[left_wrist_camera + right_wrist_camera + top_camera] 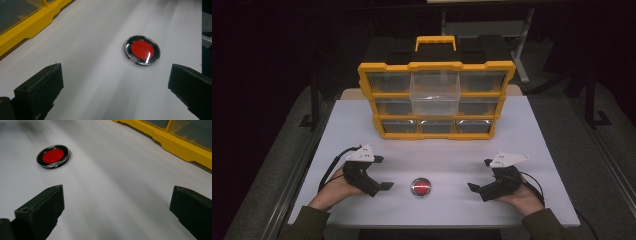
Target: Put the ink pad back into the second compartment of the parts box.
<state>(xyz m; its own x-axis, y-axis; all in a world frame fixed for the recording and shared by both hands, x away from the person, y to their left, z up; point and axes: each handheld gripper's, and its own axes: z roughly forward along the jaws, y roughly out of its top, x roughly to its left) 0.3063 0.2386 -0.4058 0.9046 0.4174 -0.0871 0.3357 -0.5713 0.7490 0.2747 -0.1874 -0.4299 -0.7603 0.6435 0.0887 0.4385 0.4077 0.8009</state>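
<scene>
No lettering, brand, number or sign can be read anywhere. The round red case (421, 187) in front of the yellow drawer organizer (436, 94) bears no legible mark, and the organizer's clear drawer fronts show no labels.

A white table (522, 130) carried everything. On it stood a yellow organizer (436, 100) at the back. A red disc (421, 187) lay near the front.

Left tool (382, 172) and right tool (479, 175) rest low, jaws spread wide.
</scene>
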